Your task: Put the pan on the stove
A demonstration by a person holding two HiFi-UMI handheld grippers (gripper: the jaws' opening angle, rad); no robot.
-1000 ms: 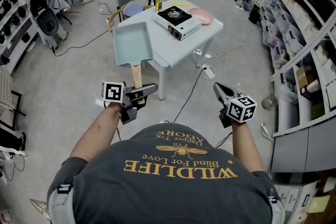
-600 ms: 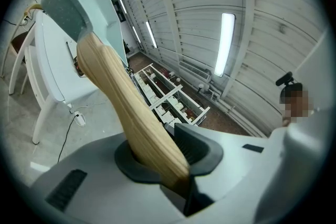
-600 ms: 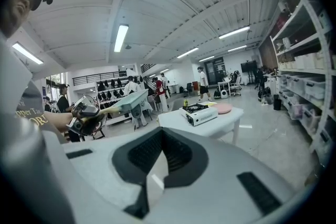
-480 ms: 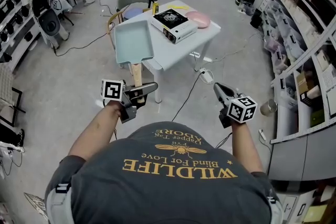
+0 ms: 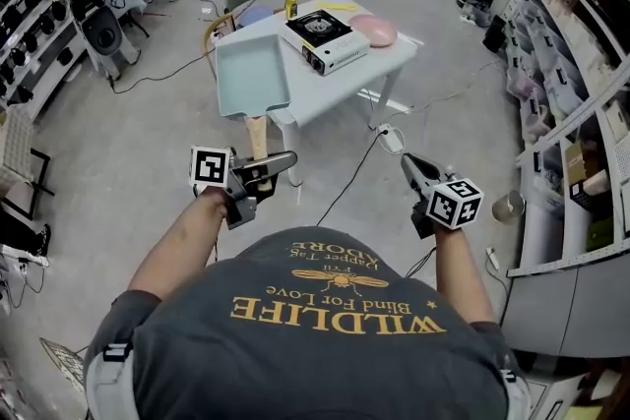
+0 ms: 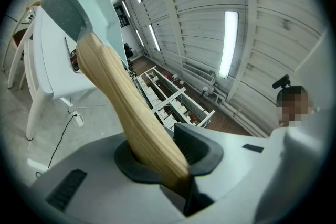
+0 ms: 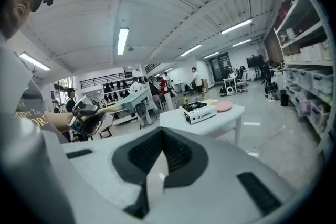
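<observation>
**Q:** where's the pan at?

**A:** My left gripper (image 5: 260, 175) is clamped on its wooden handle (image 6: 131, 113). My right gripper (image 5: 417, 174) is closed and empty. There's open floor (image 5: 138, 143) before the table (image 5: 340, 86) edge. The pan (image 5: 252, 76) is pale blue and square, up in the air, short of the stove (image 5: 328, 41).

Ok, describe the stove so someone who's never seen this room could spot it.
Find the white table standing on the open floor. The stove sits on top of it, between a bottle and a pink plate. It's the only boxy thing there, white with a black burner top.
</observation>
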